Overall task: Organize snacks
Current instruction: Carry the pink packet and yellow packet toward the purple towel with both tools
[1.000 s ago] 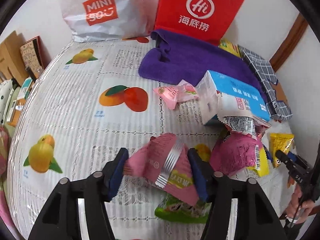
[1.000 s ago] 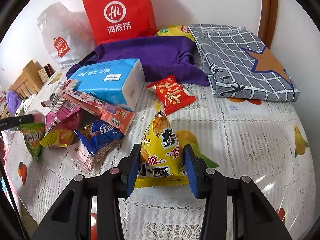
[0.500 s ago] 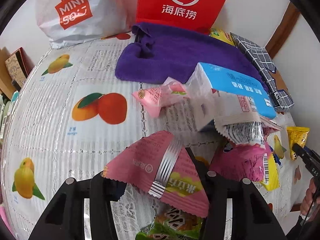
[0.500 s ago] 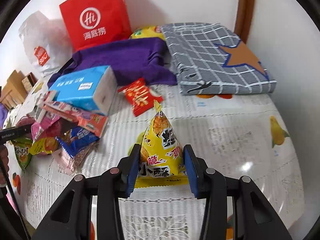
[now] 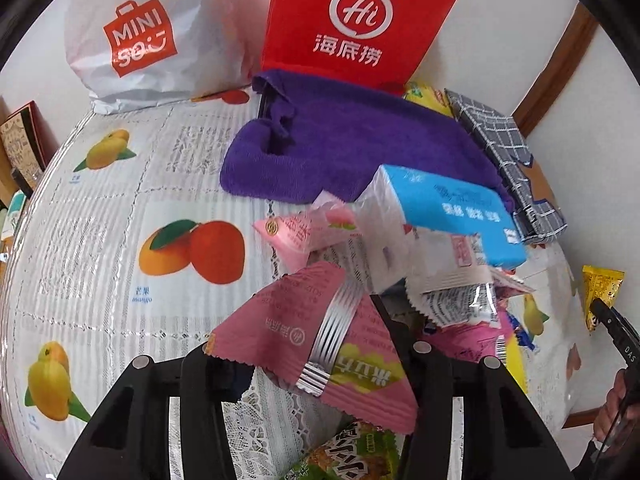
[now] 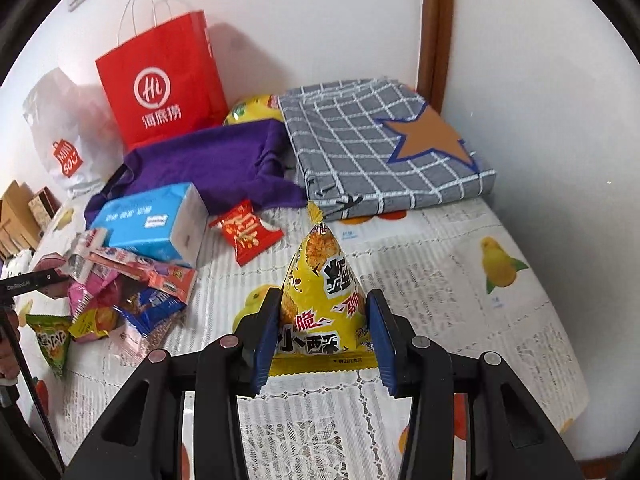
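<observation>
My left gripper (image 5: pixel 316 344) is shut on a pink triangular snack pack (image 5: pixel 320 340) with a silver seam, held above the table. A green snack pack (image 5: pixel 352 456) lies below it. My right gripper (image 6: pixel 320 332) is shut on a yellow triangular snack pack (image 6: pixel 324 300), held over the tablecloth; it also shows far right in the left wrist view (image 5: pixel 600 292). A pile of snack packs (image 6: pixel 120 284) lies at the left beside a blue tissue pack (image 6: pixel 156 220). A red snack pack (image 6: pixel 248 232) lies ahead of the right gripper. A small pink pack (image 5: pixel 304 228) lies ahead of the left gripper.
A purple towel (image 5: pixel 352 144), a red paper bag (image 5: pixel 356 20) and a white MINISO bag (image 5: pixel 136 36) stand at the back by the wall. A grey checked folded cloth (image 6: pixel 376 144) lies at back right. The fruit-print tablecloth (image 5: pixel 100 240) covers the table.
The left gripper has lifted the pink pack and moved forward toward the tissue pack. The right gripper has carried the yellow pack to the right, away from the pile.
</observation>
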Demonstrator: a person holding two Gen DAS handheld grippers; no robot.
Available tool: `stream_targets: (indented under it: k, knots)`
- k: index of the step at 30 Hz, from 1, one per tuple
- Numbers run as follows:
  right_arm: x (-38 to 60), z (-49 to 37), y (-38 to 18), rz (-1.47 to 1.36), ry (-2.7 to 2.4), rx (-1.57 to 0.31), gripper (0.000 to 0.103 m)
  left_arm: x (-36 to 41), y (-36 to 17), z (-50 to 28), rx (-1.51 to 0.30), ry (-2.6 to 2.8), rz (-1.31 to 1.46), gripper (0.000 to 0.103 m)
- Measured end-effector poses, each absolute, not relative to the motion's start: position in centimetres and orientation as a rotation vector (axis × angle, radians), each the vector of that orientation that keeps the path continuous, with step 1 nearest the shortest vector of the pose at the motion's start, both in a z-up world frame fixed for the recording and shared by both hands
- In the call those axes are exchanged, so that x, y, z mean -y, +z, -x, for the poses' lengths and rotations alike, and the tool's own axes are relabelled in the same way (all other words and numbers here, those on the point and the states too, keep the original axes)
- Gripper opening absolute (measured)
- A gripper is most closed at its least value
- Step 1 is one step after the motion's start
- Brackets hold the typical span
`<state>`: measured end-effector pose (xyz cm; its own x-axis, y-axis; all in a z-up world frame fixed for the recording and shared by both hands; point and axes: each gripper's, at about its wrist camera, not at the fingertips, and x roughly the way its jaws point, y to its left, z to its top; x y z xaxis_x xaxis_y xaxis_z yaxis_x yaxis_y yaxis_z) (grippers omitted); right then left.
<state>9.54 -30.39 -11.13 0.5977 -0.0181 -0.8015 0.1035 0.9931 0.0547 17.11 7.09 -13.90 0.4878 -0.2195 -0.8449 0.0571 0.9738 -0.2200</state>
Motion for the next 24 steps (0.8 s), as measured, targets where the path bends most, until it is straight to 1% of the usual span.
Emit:
stream_targets:
  k: [13,24]
  knots:
    - [26.6,-8.6,-6.7,-0.05,-0.024,-0.822,0.043,-7.7,-9.3,-15.6,-0.961,-0.203,0.173,0.047]
    - [23.2,-10.6,-4.2,-0.017,0.059,-0.759,0.043,-6.9,-6.0,-16.0,-0.905,-0.217,0.172,0.047]
